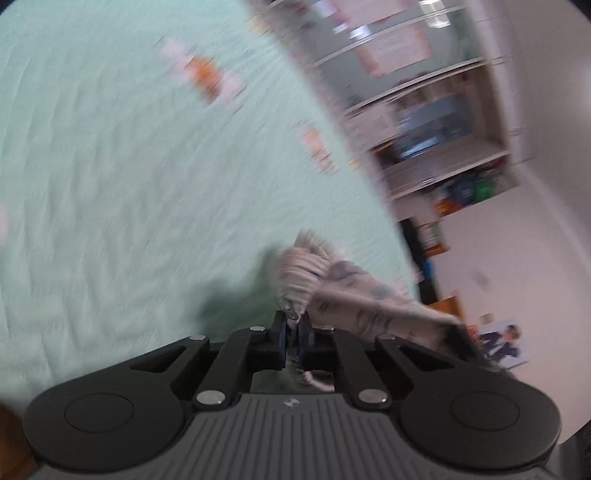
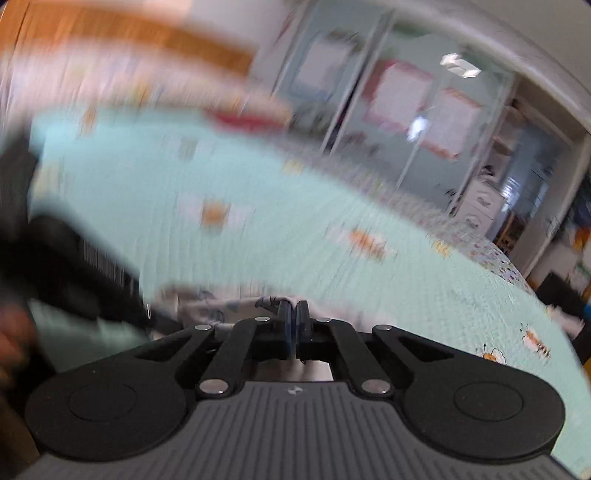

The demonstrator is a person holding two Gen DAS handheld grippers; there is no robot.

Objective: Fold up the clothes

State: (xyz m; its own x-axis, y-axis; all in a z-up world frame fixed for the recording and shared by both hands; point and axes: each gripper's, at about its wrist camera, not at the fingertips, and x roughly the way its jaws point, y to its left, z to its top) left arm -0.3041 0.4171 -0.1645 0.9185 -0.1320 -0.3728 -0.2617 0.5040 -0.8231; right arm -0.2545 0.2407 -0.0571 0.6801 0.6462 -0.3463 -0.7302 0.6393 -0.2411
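A small pale garment (image 1: 332, 291) with grey prints and a striped part hangs bunched above the mint-green bedspread (image 1: 129, 166). My left gripper (image 1: 293, 325) is shut on its edge, cloth pinched between the blue pads. In the right wrist view the same printed garment (image 2: 221, 310) stretches leftward from my right gripper (image 2: 293, 314), which is shut on another edge of it. The left gripper's black body (image 2: 74, 269) shows blurred at the left of that view, close by. Both views are motion-blurred.
The bedspread (image 2: 332, 221) carries scattered orange bee prints and covers most of the bed. A glass-door cabinet with shelves (image 1: 424, 110) stands beyond the bed's far edge. A wooden headboard (image 2: 129, 33) and pillows lie at the far left. A hand (image 2: 11, 332) is at the left edge.
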